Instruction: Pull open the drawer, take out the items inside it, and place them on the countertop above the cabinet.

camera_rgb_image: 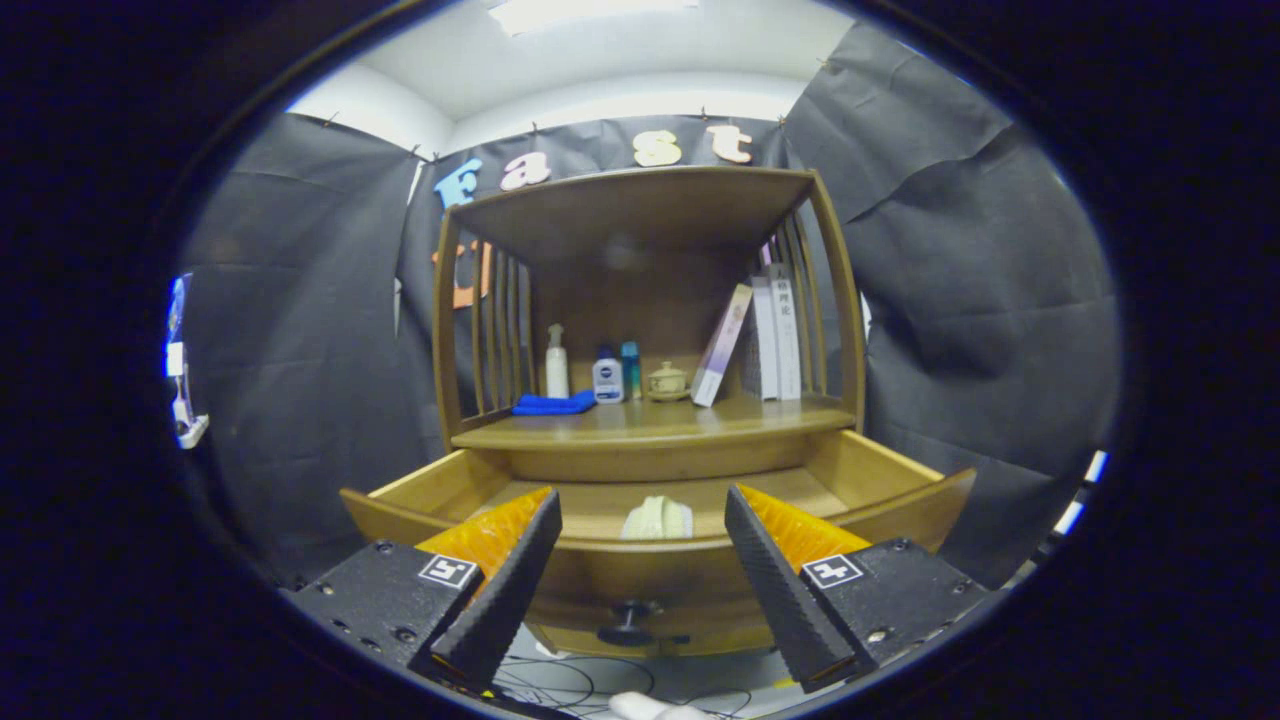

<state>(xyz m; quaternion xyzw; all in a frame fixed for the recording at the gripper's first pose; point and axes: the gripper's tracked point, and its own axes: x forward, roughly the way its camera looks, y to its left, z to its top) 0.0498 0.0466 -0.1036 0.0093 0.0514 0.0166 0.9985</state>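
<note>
Now, by item:
Gripper point(640, 575): lower centre of frame, fingers spread wide, nothing btwn them, clear of the drawer front.
Drawer point(905, 510): pulled out, lower middle of frame, below the countertop; dark knob point(628, 620) on its front, low centre, btwn the fingers.
Pale item point(657, 518): inside drawer, centre, just behind front wall, beyond the fingers; kind of item not clear.
Countertop point(660, 422): mid frame, above drawer, under the cabinet's top shelf.
On countertop, left to right: blue cloth point(553, 403), white pump bottle point(556, 362), small white bottle point(607, 380), teal bottle point(631, 368), lidded cup point(667, 381), leaning book point(722, 345), upright books point(775, 338).
Cables point(560, 685): on floor, bottom centre.
</note>
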